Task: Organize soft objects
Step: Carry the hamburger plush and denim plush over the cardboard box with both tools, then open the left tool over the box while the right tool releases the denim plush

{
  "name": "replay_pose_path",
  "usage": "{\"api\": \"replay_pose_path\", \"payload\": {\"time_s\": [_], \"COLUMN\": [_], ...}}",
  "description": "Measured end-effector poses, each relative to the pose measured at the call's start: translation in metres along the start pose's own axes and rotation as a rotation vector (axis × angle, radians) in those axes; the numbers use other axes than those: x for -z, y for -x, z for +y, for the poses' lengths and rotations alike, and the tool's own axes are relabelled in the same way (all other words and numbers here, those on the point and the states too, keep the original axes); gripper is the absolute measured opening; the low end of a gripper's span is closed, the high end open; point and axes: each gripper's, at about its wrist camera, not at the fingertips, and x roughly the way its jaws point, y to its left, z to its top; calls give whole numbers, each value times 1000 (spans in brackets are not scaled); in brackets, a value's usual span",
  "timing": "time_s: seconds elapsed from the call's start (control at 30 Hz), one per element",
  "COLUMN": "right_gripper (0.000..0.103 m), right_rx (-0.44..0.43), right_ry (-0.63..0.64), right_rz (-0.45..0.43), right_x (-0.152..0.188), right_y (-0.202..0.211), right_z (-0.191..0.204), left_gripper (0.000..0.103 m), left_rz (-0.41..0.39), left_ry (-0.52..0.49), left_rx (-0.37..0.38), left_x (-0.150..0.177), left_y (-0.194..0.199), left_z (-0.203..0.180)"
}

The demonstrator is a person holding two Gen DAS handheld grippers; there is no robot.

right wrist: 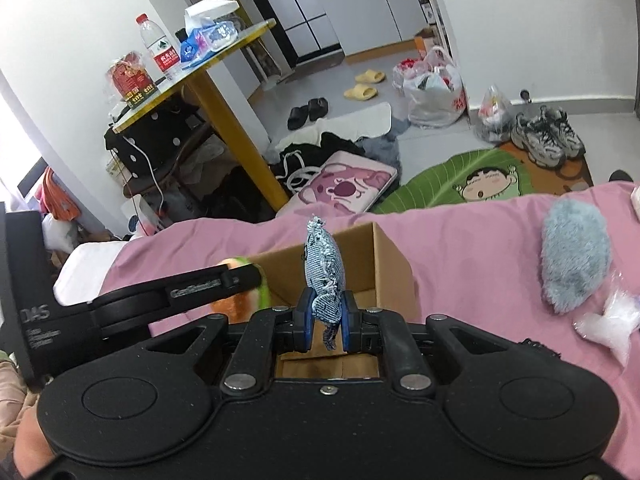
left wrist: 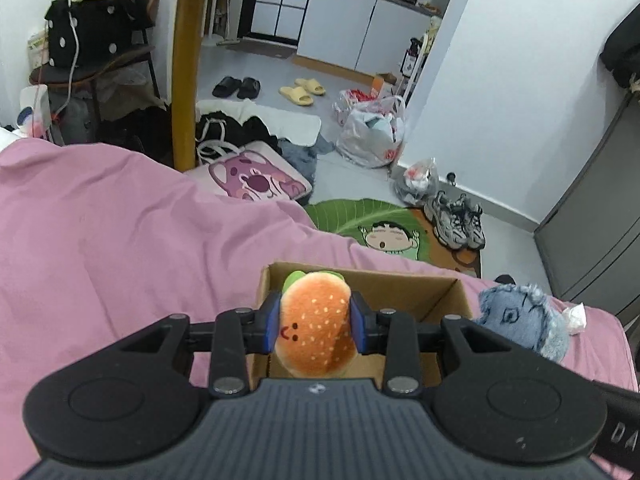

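Observation:
My left gripper (left wrist: 316, 320) is shut on an orange burger plush (left wrist: 316, 328) and holds it over the open cardboard box (left wrist: 404, 292) on the pink bedsheet. My right gripper (right wrist: 325, 322) is shut on a small blue denim plush (right wrist: 322, 268), held upright over the same box (right wrist: 394, 268). The left gripper and the burger plush (right wrist: 232, 304) show at the left of the right wrist view. A fluffy blue-grey plush (left wrist: 524, 320) lies on the bed right of the box; it also shows in the right wrist view (right wrist: 574, 256).
A crumpled clear plastic bag (right wrist: 608, 322) lies on the bed near the fluffy plush. Beyond the bed edge are a yellow-legged table (left wrist: 186, 76), a pink cushion (left wrist: 256, 176), clothes, slippers, bags, sneakers (left wrist: 456, 220) and a green rug (left wrist: 384, 224).

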Motion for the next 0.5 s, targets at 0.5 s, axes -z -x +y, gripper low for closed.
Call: {"api": "replay_pose_path", "payload": {"time_s": [0.5], "right_gripper": [14], "right_rx": [-13], "right_ry": [-37], "right_rz": [0], "right_x": [-2], "right_y": [-9], "right_z": [-4], "left_gripper": [57], "left_rz": [61], "left_ry": [26], "left_rx": [-17], "left_x": [1], "left_y": [-10], "left_z": [-3]}}
